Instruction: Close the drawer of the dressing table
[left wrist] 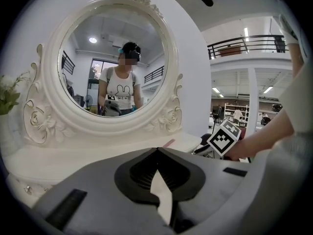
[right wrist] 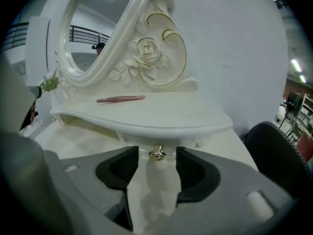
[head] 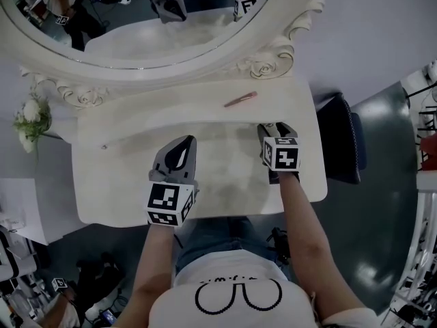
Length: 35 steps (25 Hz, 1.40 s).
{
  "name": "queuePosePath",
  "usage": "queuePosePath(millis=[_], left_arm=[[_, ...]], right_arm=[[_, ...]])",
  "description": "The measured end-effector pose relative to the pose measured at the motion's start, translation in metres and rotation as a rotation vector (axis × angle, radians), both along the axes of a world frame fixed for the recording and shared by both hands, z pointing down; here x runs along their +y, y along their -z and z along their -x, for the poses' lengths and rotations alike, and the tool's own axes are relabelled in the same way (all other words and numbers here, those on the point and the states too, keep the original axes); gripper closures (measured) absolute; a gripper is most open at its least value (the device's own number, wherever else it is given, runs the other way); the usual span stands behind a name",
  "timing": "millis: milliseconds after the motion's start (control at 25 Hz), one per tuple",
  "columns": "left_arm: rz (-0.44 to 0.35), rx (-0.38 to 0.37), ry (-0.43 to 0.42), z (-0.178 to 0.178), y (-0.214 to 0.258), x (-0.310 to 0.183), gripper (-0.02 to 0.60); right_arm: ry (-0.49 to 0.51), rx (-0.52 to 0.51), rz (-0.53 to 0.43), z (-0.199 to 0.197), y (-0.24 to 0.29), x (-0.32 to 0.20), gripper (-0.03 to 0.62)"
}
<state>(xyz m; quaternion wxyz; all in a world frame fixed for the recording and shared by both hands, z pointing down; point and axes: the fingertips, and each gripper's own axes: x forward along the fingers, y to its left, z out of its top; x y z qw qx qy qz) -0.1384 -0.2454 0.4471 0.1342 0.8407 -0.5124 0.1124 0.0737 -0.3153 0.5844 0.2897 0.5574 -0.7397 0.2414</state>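
The white dressing table [head: 123, 203] has a raised shelf [right wrist: 161, 116] under the mirror. A small drawer front with a gold knob [right wrist: 156, 153] sits just below the shelf's edge. My right gripper [right wrist: 156, 151] points at it, open, with the knob between the two fingertips and a gap on each side. In the head view the right gripper [head: 276, 128] is at the table's right, tips under the shelf edge. My left gripper [head: 183, 143] hovers over the middle of the tabletop, shut and empty; in the left gripper view its jaws [left wrist: 157, 150] meet at the tips.
A pink pen [head: 240, 100] lies on the shelf near the mirror frame [head: 266, 63]. White flowers [head: 31, 118] stand at the table's left end. A dark chair [head: 345, 139] is close beside the table's right edge. The person stands against the table's front edge.
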Motion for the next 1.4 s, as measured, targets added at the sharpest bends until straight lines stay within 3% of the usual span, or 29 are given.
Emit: queuePosePath(millis=[320,600,1200,1240,1280,1320,1400], left_arm=[[-0.051,0.008,-0.012,-0.01,0.026,-0.002,0.584],[-0.109,0.016,-0.033,-0.028,0.051,-0.004,0.584],[-0.247,0.021,-0.089,-0.068,0.108,-0.007,0.584],[-0.258,0.022,-0.09,-0.069,0.113,-0.006,0.584],[-0.271,0.023,-0.093,-0.071,0.119,-0.006,0.584],[-0.286,0.025,-0.096,-0.073,0.125,-0.007,0.584],[-0.32,0.029,-0.102,-0.077,0.14,-0.006,0.584]], right_arm=[[0.021,-0.096,-0.02,0.003,0.032,0.012,0.201],[0.034,-0.146,-0.093,-0.003,0.074,0.036,0.187],[0.065,-0.127,-0.572,-0.043,0.25,0.082,0.198],[0.06,-0.119,-0.601,-0.047,0.259,0.087,0.213],[0.057,-0.108,-0.626,-0.05,0.268,0.091,0.342],[0.056,-0.097,-0.649,-0.053,0.276,0.095,0.584],[0.06,-0.086,-0.687,-0.055,0.29,0.102,0.592]])
